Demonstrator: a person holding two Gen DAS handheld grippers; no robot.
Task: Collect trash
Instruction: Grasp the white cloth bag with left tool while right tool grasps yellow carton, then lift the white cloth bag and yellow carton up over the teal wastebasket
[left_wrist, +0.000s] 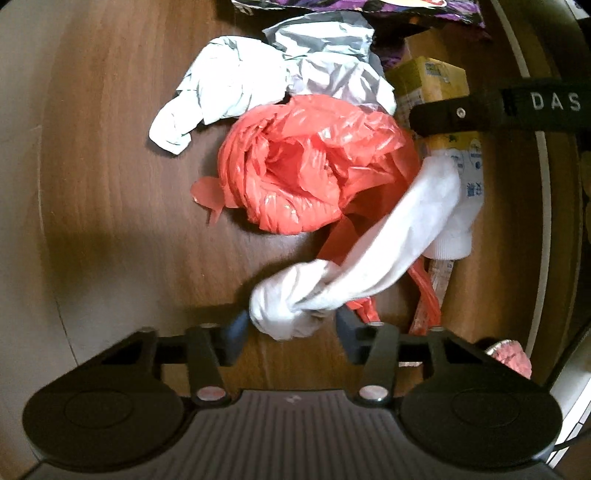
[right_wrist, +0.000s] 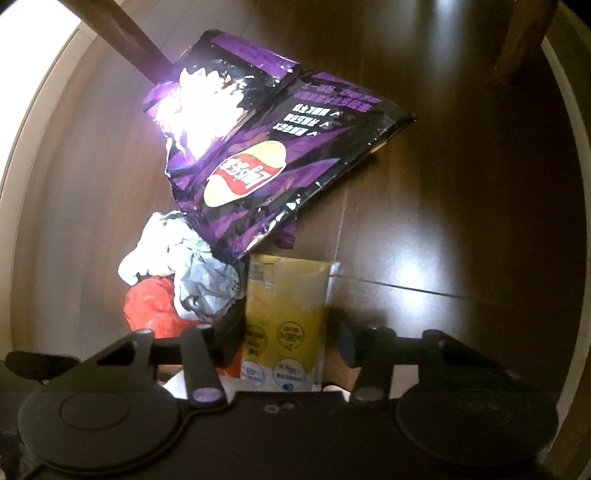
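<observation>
Down on the wooden floor (left_wrist: 110, 155) the trash lies in one loose pile. Seen from the left wrist camera, leftmost is a crumpled white wrapper (left_wrist: 221, 92), its grey-silver half running toward the top of the pile. Just right of it and touching it sits a bunched red bag (left_wrist: 306, 162), open at the middle, with a red strip trailing down toward the camera. Next comes a twisted white cloth (left_wrist: 369, 243) that lies slantwise from the pouch down to the left gripper (left_wrist: 291, 325); its knotted end sits between the two fingers, which stand apart with the knot filling most of the gap, though whether they actually press it cannot be told. Right of the red bag lies a yellow pouch (left_wrist: 439, 85) with a white cap end, and the other gripper's black finger crosses over it. At the top edge a purple chip bag (left_wrist: 354, 7) peeks in. From the right wrist camera, left to right: the white wrapper (right_wrist: 177, 254) and red bag (right_wrist: 151, 306), the chip bag (right_wrist: 266, 147) leaning over them, then the pouch (right_wrist: 288, 302) lying between the wide-spread fingers of the right gripper (right_wrist: 286, 343), which do not touch it.
</observation>
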